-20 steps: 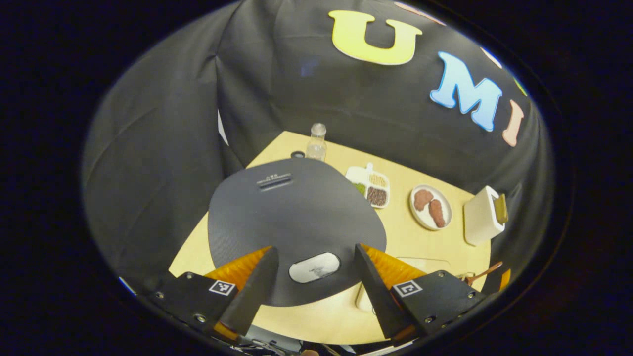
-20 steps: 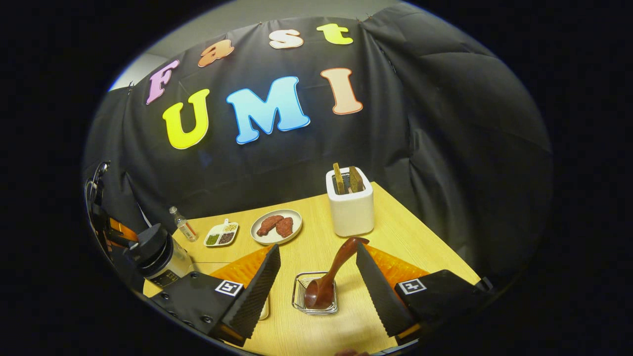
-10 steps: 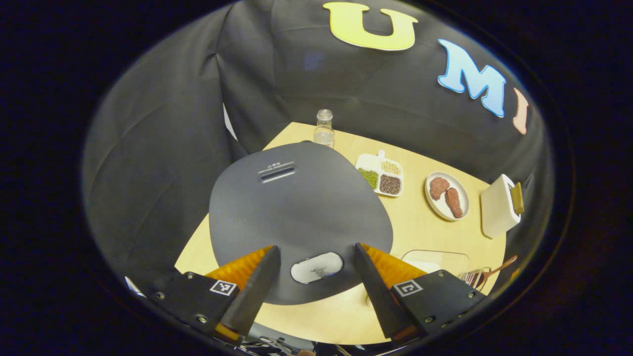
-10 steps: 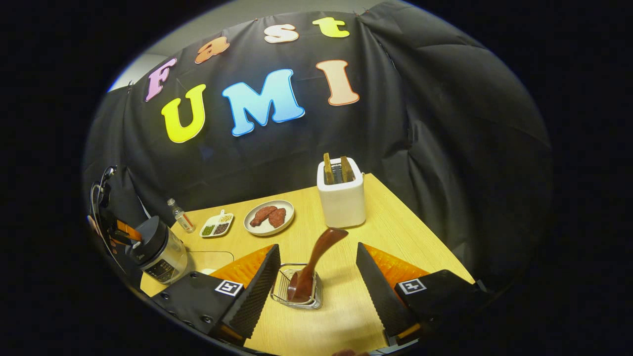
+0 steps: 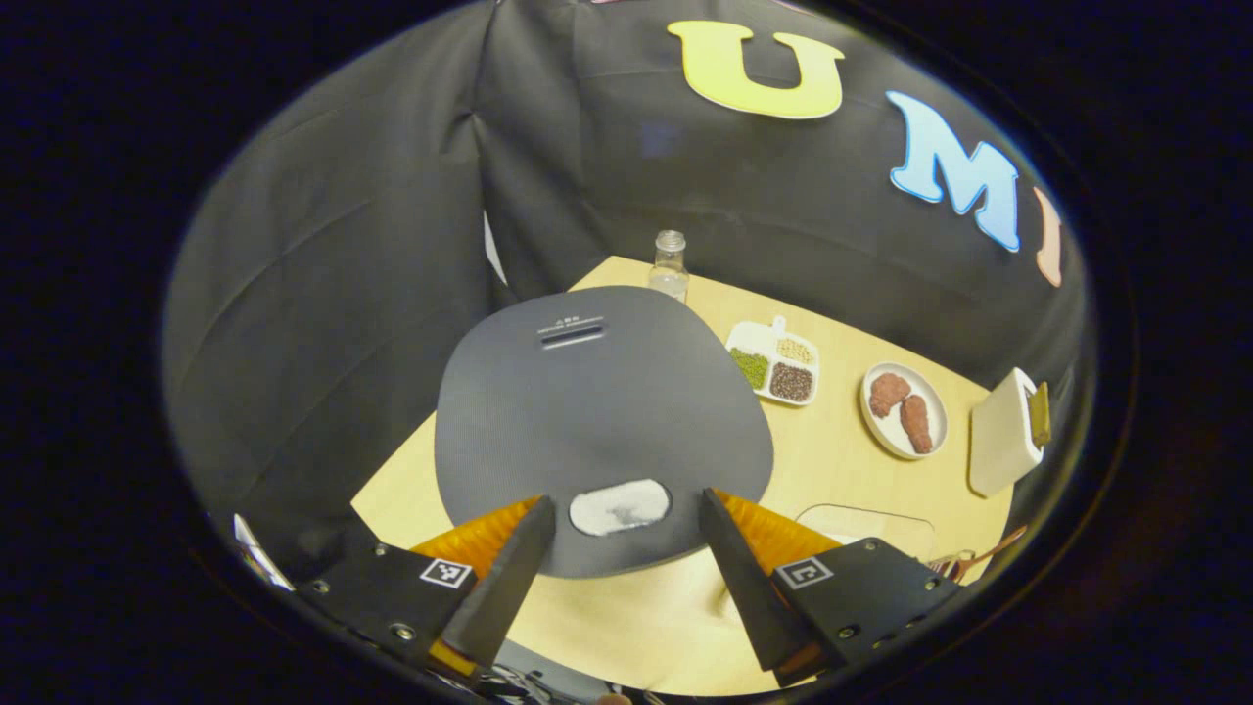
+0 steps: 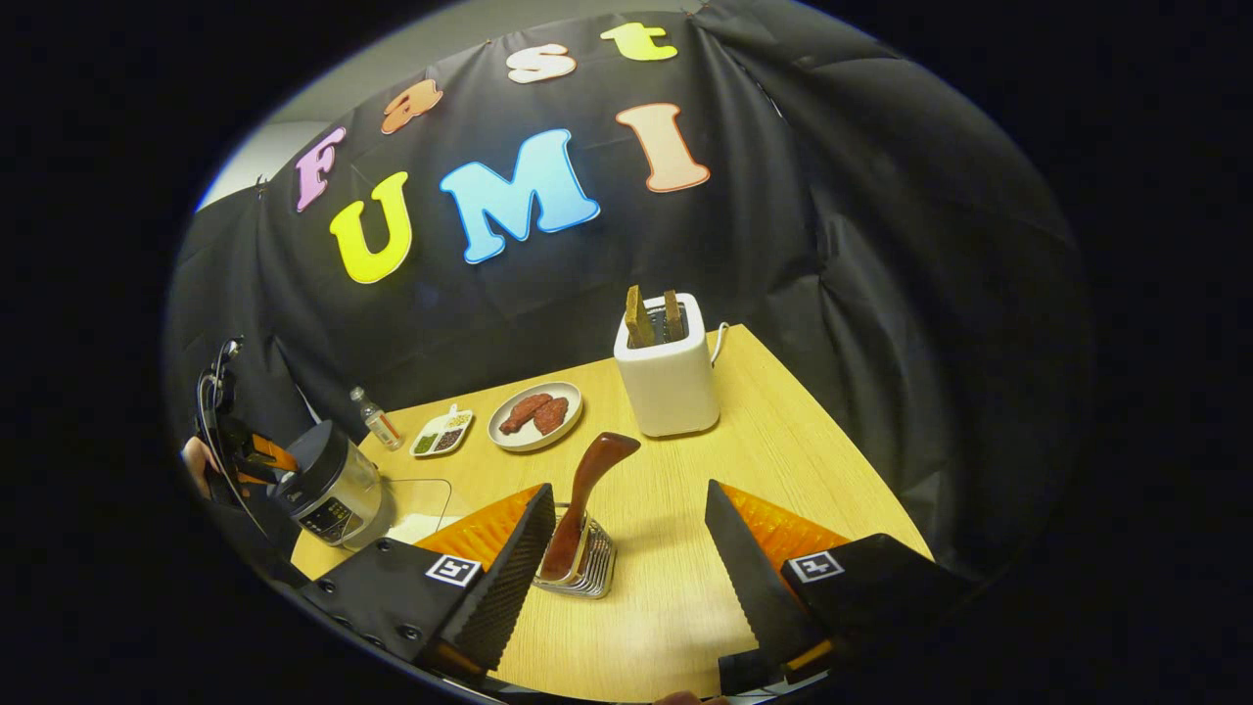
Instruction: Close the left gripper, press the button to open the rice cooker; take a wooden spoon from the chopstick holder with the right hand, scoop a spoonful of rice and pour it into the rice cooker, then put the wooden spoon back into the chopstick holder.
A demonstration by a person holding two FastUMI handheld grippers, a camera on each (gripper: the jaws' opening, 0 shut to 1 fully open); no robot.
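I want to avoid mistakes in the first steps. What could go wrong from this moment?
1. The left gripper hangs open over the rice cooker; the button lies between its fingers, so a press now may miss it.
2. The wooden spoon leans in the light wire chopstick holder; a sideways pull by the open right gripper may tip it.

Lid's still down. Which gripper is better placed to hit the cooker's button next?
Left. The left gripper hangs open right over the rice cooker, its button between the fingers. The right gripper is by the wooden spoon.
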